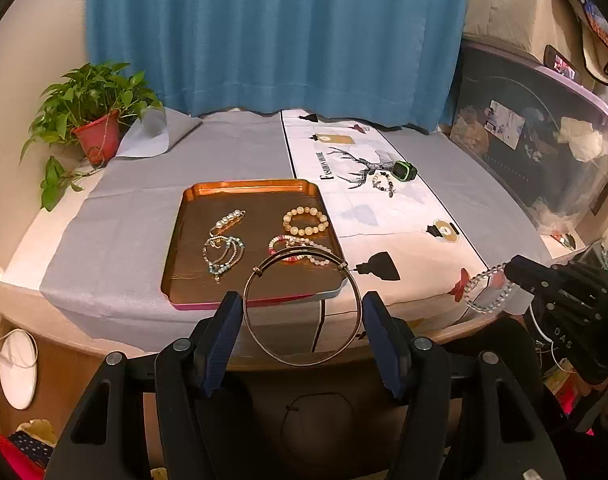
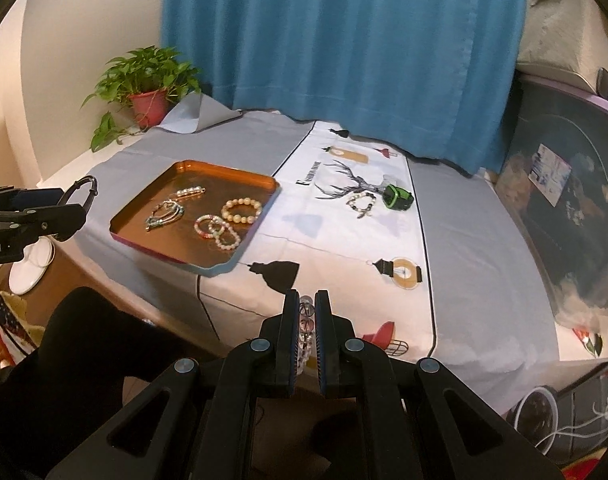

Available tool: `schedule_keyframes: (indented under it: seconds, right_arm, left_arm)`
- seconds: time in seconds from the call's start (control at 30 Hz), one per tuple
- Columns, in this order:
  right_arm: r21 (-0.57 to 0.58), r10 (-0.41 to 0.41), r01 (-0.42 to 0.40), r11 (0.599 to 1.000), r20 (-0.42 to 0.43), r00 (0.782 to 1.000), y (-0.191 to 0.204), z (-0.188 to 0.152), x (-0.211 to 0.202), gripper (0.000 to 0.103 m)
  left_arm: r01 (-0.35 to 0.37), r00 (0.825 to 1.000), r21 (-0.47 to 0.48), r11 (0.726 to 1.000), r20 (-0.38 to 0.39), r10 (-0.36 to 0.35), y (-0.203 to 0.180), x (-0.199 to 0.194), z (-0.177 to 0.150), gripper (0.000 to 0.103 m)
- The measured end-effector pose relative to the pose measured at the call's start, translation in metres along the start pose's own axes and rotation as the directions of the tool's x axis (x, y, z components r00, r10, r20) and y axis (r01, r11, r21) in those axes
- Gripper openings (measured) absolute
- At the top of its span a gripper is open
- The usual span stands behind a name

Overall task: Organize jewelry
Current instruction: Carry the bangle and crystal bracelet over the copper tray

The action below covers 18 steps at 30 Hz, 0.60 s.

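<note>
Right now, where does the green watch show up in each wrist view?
Left wrist view: green watch upper right of centre, on the deer-print cloth, right of the orange tray.
Right wrist view: green watch right of centre, same cloth.
Shared landmark: beaded bracelet beside it.

One copper-coloured tray point(image 1: 189, 216) was present, and five jewelry pieces lay in it: one pearl clip point(image 1: 227, 221), one blue-green beaded strand point(image 1: 223, 254), one cream bead bracelet point(image 1: 305, 221), one pink bead bracelet point(image 2: 206, 227) and one white bead bracelet point(image 2: 227, 239). Two items lay on the printed cloth point(image 1: 384, 220): one dark-beaded bracelet point(image 1: 383, 184) and one green watch point(image 1: 404, 171). One metal bangle point(image 1: 302, 305) and one clear bead bracelet point(image 1: 488, 289) were off the table, held. One potted plant point(image 1: 91, 120) was counted.
</note>
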State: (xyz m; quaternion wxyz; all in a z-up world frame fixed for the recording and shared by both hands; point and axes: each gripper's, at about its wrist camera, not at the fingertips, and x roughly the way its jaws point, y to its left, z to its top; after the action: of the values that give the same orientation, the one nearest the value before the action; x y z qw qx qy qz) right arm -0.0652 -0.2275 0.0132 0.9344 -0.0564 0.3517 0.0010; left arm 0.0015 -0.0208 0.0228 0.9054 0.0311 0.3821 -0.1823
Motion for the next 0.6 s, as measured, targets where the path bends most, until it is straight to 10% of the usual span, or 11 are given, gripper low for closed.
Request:
schedule_keyframes:
  seconds: [0.6]
  right_arm:
    - [-0.065, 0.039, -0.041, 0.997, -0.022, 0.999, 0.034, 0.023, 0.022, 0.008]
  left_arm:
    - [-0.004, 1.0, -0.065, 0.998, 0.008, 0.004, 0.037, 0.007, 0.006, 0.057]
